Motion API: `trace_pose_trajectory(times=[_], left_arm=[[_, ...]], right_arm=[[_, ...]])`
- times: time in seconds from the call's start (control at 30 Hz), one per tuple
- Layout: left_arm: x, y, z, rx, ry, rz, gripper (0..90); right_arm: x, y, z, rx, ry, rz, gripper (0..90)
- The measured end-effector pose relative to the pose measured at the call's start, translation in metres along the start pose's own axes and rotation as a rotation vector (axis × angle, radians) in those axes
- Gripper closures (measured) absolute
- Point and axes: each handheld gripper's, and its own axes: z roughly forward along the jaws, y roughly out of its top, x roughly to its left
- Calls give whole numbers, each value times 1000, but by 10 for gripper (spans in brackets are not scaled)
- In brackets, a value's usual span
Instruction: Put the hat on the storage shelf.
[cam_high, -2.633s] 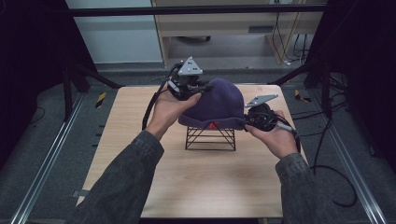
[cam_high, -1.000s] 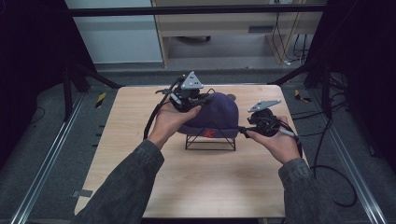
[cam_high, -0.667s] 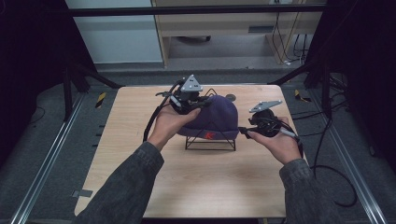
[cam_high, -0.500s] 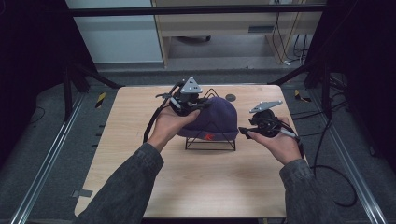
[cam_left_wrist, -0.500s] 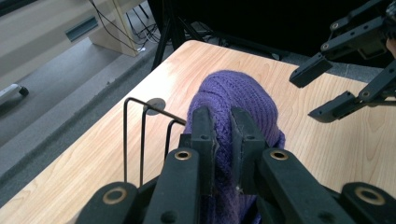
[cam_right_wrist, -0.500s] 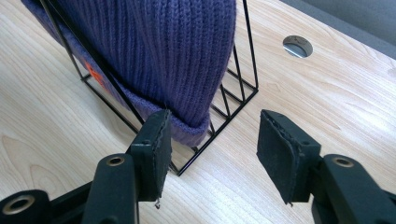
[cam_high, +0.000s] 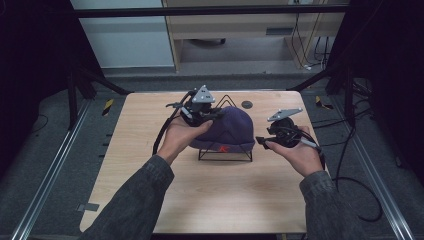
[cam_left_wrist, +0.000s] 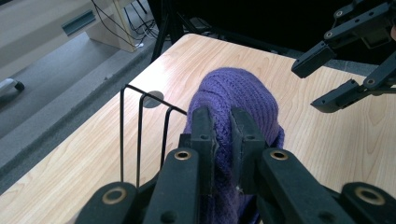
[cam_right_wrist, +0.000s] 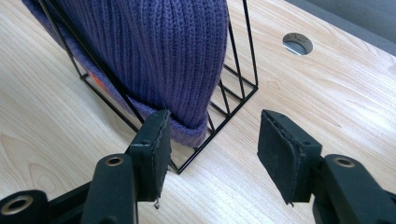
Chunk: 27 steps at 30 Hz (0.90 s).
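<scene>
A purple knit beanie (cam_high: 226, 131) lies draped over a black wire rack (cam_high: 226, 154) at the middle of the wooden table. My left gripper (cam_high: 212, 114) is at the hat's left top and is shut on a fold of the knit (cam_left_wrist: 223, 140). In the left gripper view the beanie (cam_left_wrist: 243, 95) stretches away from the jaws, with the rack's wires (cam_left_wrist: 140, 126) to the left. My right gripper (cam_high: 261, 141) hovers open just right of the rack. In the right gripper view its pads (cam_right_wrist: 156, 144) stand wide apart near the beanie's (cam_right_wrist: 154, 51) cuff and the rack's corner (cam_right_wrist: 205, 144), gripping nothing.
A round cable hole (cam_high: 246, 104) lies in the tabletop (cam_high: 150, 125) behind the rack. A beige cabinet (cam_high: 240, 25) and cables stand beyond the far edge. Dark frame posts flank the table. Cables trail from both grippers.
The beanie has slid down lower over the rack, whose peak now pokes out behind it. My right gripper has let go of the hat's edge and drawn slightly away to the right.
</scene>
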Motion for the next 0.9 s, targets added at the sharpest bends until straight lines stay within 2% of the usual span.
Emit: trace_pose_trajectory(times=[0.9], left_arm=[[0,-24,7,14,-20,-31,806]], right_arm=[[0,-4,3,15,2,7,422]])
